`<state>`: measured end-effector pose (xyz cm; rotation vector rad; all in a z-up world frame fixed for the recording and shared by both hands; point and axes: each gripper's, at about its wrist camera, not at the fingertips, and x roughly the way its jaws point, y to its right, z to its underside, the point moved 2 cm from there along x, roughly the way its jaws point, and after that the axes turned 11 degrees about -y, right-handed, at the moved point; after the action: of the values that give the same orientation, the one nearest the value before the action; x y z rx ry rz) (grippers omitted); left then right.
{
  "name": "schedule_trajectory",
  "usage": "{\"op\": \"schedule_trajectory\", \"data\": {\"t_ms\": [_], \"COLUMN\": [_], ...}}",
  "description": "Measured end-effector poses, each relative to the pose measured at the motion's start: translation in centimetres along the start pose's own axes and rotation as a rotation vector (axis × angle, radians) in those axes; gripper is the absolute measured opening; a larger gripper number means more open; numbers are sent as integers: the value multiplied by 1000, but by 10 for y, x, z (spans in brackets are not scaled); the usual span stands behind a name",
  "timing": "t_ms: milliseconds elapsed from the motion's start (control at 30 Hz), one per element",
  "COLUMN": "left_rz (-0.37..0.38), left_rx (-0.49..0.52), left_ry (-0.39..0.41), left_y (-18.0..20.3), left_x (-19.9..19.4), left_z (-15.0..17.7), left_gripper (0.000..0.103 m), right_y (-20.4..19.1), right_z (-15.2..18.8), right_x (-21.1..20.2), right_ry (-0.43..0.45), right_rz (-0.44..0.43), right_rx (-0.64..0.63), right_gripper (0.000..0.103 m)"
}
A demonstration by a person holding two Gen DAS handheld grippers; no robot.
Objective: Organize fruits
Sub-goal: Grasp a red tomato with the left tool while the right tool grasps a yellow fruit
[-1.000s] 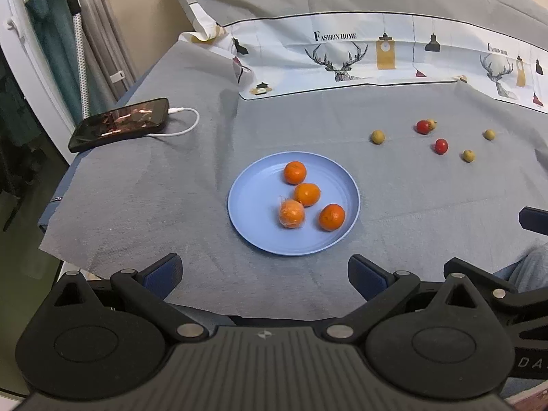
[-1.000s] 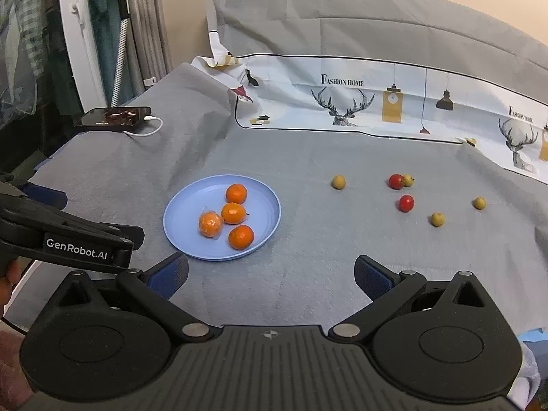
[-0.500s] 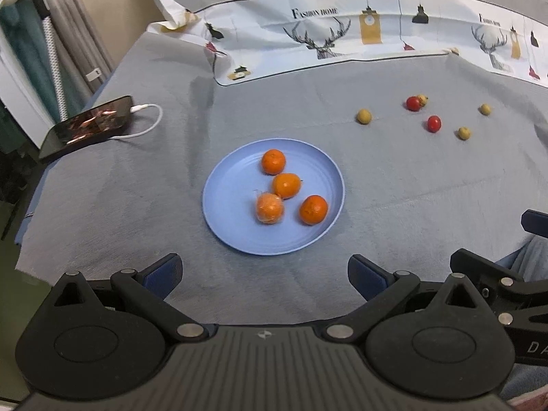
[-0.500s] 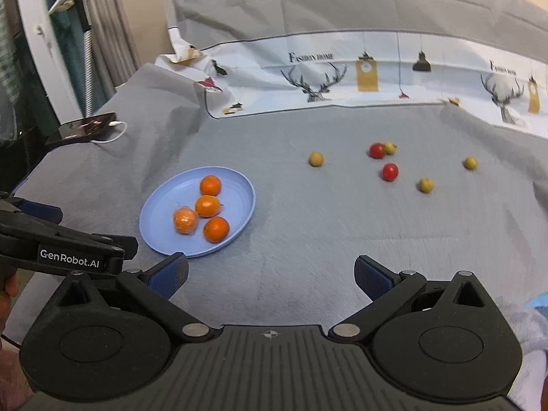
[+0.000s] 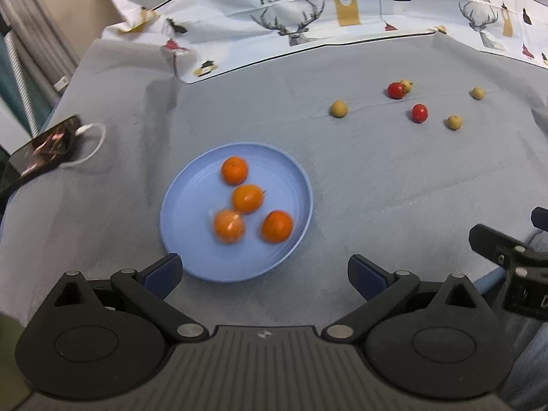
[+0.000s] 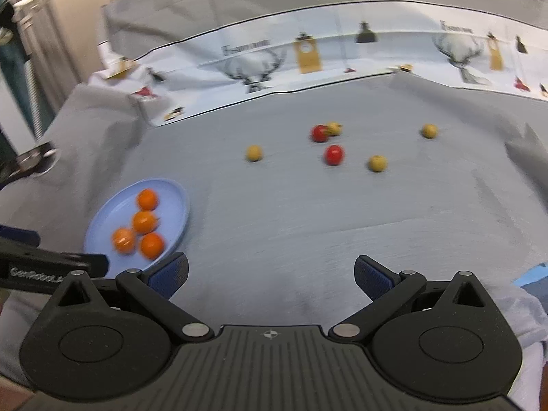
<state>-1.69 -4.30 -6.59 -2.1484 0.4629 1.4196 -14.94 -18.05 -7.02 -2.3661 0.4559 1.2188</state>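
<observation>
both fisheye views look forward and down over a grey cloth-covered table (image 5: 376, 178) from its near edge. the left wrist view sits close above the round light-blue plate (image 5: 191, 205); the right wrist view stands further right, with that plate (image 6: 171, 205) low at its left. both share the plate and the scattered small red and yellow fruits (image 6: 334, 154).

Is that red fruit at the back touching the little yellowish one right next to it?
Cannot tell. In both wrist views the far red fruit overlaps the yellowish fruit behind it, so no gap shows, but the overlap could just be the viewing angle.
</observation>
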Motion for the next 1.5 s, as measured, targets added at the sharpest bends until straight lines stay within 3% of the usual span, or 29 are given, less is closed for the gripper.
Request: {"op": "schedule_trajectory", "data": {"t_ms": [533,733,900,1033,1233,1333,1433,1500], "left_rz": [100,123,155,200,197,193,216,219], "left_rx": [21,18,13,27,89,140,182,173], "left_ry": [-73,-95,-117,-119,-42,-76,-124,-141], "left_y": [50,71,93,117,155,171,180,182], "left_x": [44,70,97,118,143,165,189,201], "left_z": [-74,-113,-149,-181,-240,-264,-281,-288], "left_gripper": [103,103,103,103,103,103,103,103], "right_y": [79,117,143,162,203,219,230,231], "right_z": [-32,-49,-67,-87,-132,-155,-175,-182], "right_x": [47,73,104,128,165,189,217,224], "right_ry": [33,88,100,114,135,116,43,72], "right_rz": [153,256,293,338,385,375,339,367], "right_rx": [118,165,194,180,179,151,137,129], "right_gripper": [102,102,102,102,102,102,102,102]}}
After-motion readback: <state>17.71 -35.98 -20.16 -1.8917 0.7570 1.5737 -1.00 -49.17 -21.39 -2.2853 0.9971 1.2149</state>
